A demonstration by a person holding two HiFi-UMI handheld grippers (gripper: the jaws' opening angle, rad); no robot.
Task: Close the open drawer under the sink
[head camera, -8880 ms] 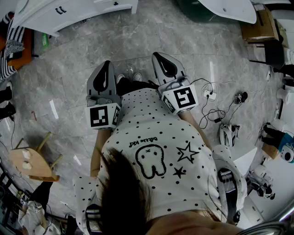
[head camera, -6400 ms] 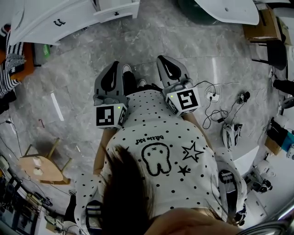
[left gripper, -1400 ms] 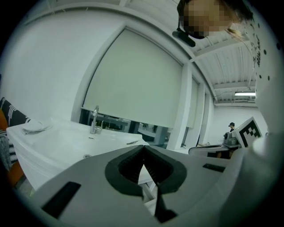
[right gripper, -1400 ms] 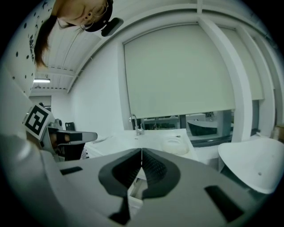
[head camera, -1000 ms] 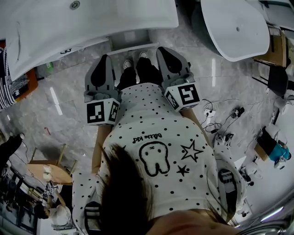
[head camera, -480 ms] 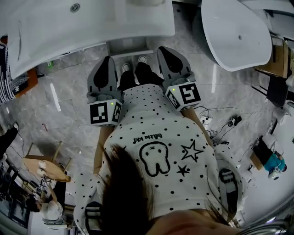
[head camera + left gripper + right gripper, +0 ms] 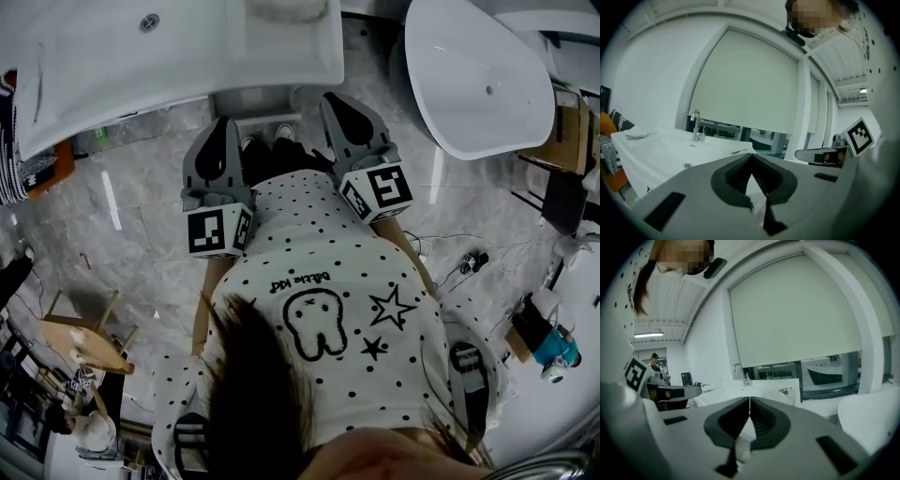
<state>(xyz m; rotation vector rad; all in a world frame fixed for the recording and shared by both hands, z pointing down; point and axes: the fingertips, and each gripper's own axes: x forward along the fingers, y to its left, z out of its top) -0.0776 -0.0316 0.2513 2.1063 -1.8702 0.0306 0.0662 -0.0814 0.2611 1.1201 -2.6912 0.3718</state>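
Two-handed, holds left gripper (image 7: 223,127) and right gripper (image 7: 333,101) side by side out front, each pair of jaws pressed together on nothing; just beyond the tips, faces drawer (image 7: 255,101) jutting open under sink (image 7: 112,66).

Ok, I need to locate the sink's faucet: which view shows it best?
The left gripper view: the faucet stands clear on the sink. The right gripper view shows it smaller; in the head view it can't be made out.
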